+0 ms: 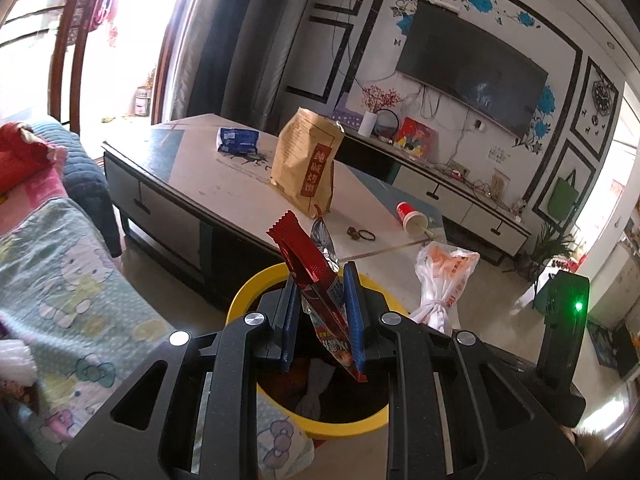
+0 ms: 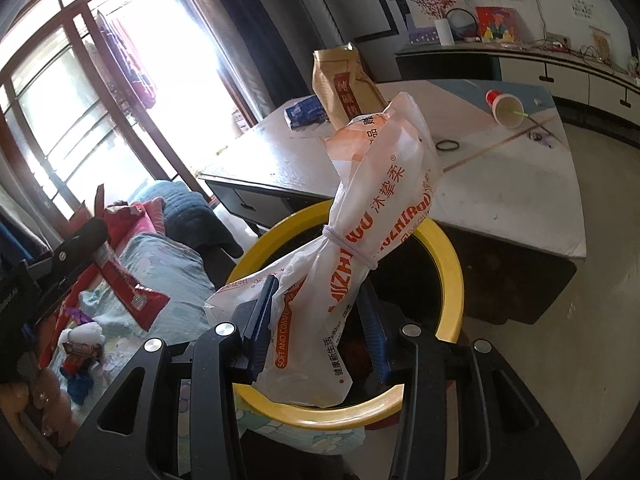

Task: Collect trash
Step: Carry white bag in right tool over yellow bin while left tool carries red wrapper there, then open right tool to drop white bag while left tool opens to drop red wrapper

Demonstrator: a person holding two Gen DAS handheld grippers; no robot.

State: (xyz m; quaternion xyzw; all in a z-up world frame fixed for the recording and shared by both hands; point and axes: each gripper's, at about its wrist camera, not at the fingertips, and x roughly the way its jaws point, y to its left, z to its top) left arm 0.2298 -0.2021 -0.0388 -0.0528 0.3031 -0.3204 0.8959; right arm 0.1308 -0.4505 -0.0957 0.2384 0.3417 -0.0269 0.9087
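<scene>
A brown paper bag point(image 1: 306, 160), blue packet point(image 1: 237, 140) and tipped red cup point(image 1: 411, 216) litter the counter point(image 1: 192, 168) behind a yellow-rimmed bin point(image 2: 448, 256). Over it, the left tool point(image 1: 322, 312) clamps a red wrapper point(image 1: 310, 264); the right tool point(image 2: 318, 320) grips a tied white-and-orange plastic bag point(image 2: 380, 184).

The left hand-held gripper point(image 1: 323, 312) is closed on something thin, fingers nearly parallel; the right hand-held gripper point(image 2: 320, 320) (blue pads too) clamps a bulkier load, fingers wider.

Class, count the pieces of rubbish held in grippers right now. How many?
2. The left gripper holds a red wrapper; the right gripper holds a tied plastic bag. Both hang over the yellow bin.
</scene>
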